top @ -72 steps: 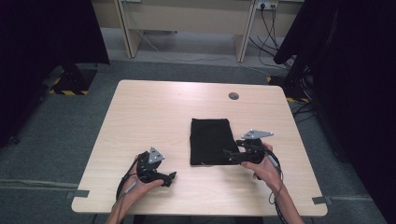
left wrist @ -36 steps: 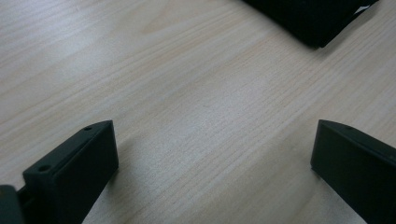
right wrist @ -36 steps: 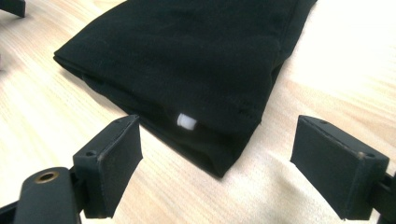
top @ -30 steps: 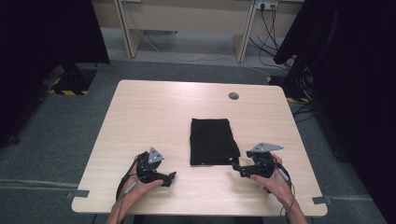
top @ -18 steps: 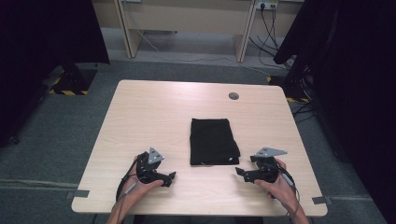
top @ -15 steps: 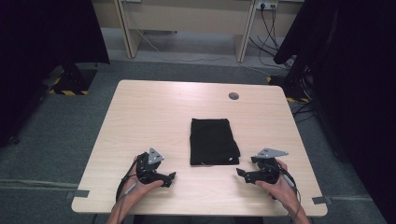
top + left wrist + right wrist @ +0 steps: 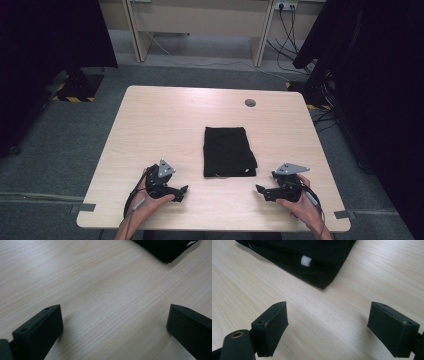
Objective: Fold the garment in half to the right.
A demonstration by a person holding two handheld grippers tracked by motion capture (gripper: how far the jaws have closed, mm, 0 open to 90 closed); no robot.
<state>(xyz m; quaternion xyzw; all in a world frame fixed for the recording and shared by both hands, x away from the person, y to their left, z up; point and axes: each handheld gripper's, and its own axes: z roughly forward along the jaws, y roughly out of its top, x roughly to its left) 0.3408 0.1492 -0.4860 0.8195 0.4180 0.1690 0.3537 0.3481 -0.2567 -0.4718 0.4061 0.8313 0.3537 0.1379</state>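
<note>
A folded black cloth (image 7: 228, 151) lies flat in the middle of the light wooden table (image 7: 165, 125); a small white tag (image 7: 306, 260) pokes from its near edge. My left gripper (image 7: 183, 191) rests low over the table near the front left, open, with bare wood between its jaws; a corner of the cloth (image 7: 165, 248) lies ahead of it. My right gripper (image 7: 259, 190) sits at the front right, open and empty, just short of the cloth's corner (image 7: 322, 277).
A round grey cable grommet (image 7: 250, 103) is set in the table's far right part. Desk legs and cables stand on the grey floor behind. Dark curtains flank both sides.
My right gripper let go of the cloth's near right corner and drew back toward the front edge, now open. The left gripper stayed put.
</note>
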